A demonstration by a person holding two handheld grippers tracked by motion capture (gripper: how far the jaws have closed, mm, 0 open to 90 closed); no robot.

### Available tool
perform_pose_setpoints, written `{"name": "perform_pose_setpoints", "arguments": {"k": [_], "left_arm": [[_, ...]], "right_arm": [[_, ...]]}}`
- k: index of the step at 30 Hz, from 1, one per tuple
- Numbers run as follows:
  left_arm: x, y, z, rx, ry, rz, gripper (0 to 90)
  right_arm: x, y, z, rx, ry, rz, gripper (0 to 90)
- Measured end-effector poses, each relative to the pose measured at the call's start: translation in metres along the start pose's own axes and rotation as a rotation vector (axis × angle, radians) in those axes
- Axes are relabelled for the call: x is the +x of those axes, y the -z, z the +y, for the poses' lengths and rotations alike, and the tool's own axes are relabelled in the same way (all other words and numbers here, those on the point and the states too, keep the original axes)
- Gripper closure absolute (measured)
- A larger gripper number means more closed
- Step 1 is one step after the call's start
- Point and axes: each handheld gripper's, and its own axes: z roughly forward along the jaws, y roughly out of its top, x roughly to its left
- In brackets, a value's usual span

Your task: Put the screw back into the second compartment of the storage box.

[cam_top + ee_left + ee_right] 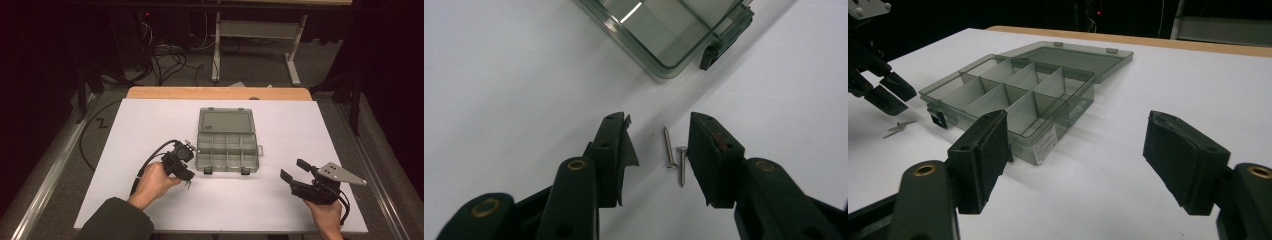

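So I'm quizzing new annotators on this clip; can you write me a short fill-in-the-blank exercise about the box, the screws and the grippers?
1. The lid of the compartment box is ____.
2. The number of screws lying on the table between the jaws of the left gripper is ____.
3. The jaws of the right gripper stand ____, holding nothing.
4. The compartments of the box hold ____.

Missing words: open; two; open; nothing

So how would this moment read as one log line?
left gripper: open, straddling two screws | right gripper: open, idle | organizer box: lid open
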Motion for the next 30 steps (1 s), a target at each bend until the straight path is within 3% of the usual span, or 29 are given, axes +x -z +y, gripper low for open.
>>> {"name": "perform_pose_setpoints", "arguments": {"k": [23, 30], "left_arm": [[-0.001, -0.013, -0.002, 0.042, -0.016, -0.039, 79.8], [-0.003, -0.016, -0.002, 0.051, -0.028, -0.026, 84.6]], "right_arm": [[0.000, -0.001, 0.000, 0.011, -0.005, -0.003, 29.1], [0.001, -0.001, -0.001, 0.015, 0.002, -0.001, 29.3]]}}
